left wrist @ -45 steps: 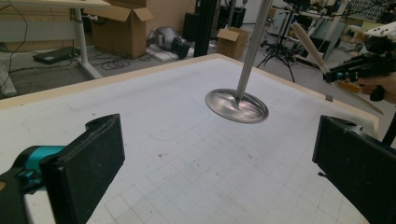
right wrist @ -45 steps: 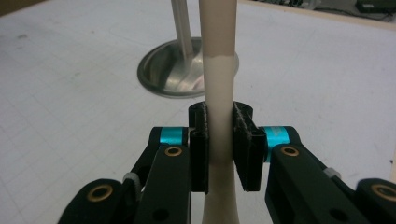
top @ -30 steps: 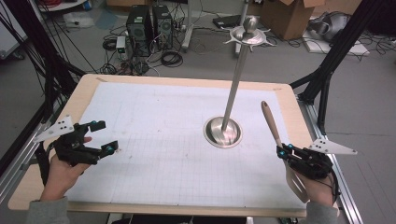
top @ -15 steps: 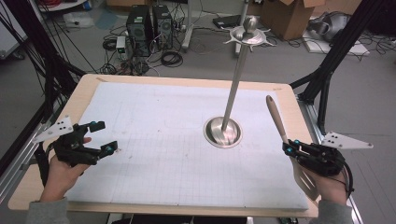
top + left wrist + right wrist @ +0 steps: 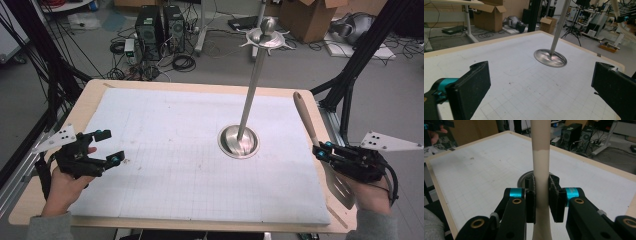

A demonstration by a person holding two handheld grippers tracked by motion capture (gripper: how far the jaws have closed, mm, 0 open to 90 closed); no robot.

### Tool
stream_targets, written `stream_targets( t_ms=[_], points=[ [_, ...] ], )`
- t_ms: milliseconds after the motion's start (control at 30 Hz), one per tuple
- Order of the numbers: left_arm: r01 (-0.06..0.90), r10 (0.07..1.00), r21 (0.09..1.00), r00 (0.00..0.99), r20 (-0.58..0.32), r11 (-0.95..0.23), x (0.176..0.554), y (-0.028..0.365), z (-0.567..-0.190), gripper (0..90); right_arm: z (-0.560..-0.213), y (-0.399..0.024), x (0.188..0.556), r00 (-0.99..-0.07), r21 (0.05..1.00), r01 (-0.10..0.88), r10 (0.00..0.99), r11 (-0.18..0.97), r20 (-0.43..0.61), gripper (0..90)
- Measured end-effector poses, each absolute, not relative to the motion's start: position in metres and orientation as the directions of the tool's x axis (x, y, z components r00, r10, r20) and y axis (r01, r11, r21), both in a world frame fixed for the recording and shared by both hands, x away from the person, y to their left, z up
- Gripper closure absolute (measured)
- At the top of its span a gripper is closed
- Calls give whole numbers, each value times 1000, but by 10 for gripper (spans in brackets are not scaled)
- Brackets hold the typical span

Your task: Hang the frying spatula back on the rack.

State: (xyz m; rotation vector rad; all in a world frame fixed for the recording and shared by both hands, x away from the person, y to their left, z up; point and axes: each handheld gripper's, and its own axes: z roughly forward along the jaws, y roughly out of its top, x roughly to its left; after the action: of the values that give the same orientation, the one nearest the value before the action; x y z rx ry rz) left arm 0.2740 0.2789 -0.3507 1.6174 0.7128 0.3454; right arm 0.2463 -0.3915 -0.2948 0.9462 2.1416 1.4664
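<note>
My right gripper [image 5: 324, 149] is shut on the cream neck of a spatula [image 5: 306, 117], over the table's right edge. The wooden handle rises up and away from me, while the slotted metal blade [image 5: 340, 186] hangs below my hand. In the right gripper view the jaws clamp the spatula's shaft [image 5: 541, 165] from both sides. A metal stand [image 5: 253, 82] with a round base [image 5: 239, 141] and a pronged top [image 5: 266, 36] is upright right of the table's centre. My left gripper [image 5: 107, 146] hovers open and holds nothing near the left front; its pads [image 5: 471, 87] are wide apart.
A white gridded mat [image 5: 190, 150] covers the wooden table [image 5: 100, 86]. Black frame struts [image 5: 350, 80] rise at both sides of the table. Computers, cables and cardboard boxes [image 5: 305, 17] lie on the floor behind. In the left gripper view the stand's base [image 5: 550, 57] is ahead.
My right gripper has moved right and toward me with the spatula, whose handle now leans farther out over the right edge. The left gripper has stayed put.
</note>
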Motion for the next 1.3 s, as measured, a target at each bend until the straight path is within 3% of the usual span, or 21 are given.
stream_targets(
  t_ms=[933, 1300],
  points=[
    [249, 623, 968, 762, -176, -31, 273, 281, -350, 27, -247, -384, 249, -730, 944, 238, 683, 230, 18, 783],
    [243, 617, 970, 767, -178, -22, 272, 281, -348, 27, -230, -383, 255, -718, 936, 256, 695, 244, 15, 783]
  ],
)
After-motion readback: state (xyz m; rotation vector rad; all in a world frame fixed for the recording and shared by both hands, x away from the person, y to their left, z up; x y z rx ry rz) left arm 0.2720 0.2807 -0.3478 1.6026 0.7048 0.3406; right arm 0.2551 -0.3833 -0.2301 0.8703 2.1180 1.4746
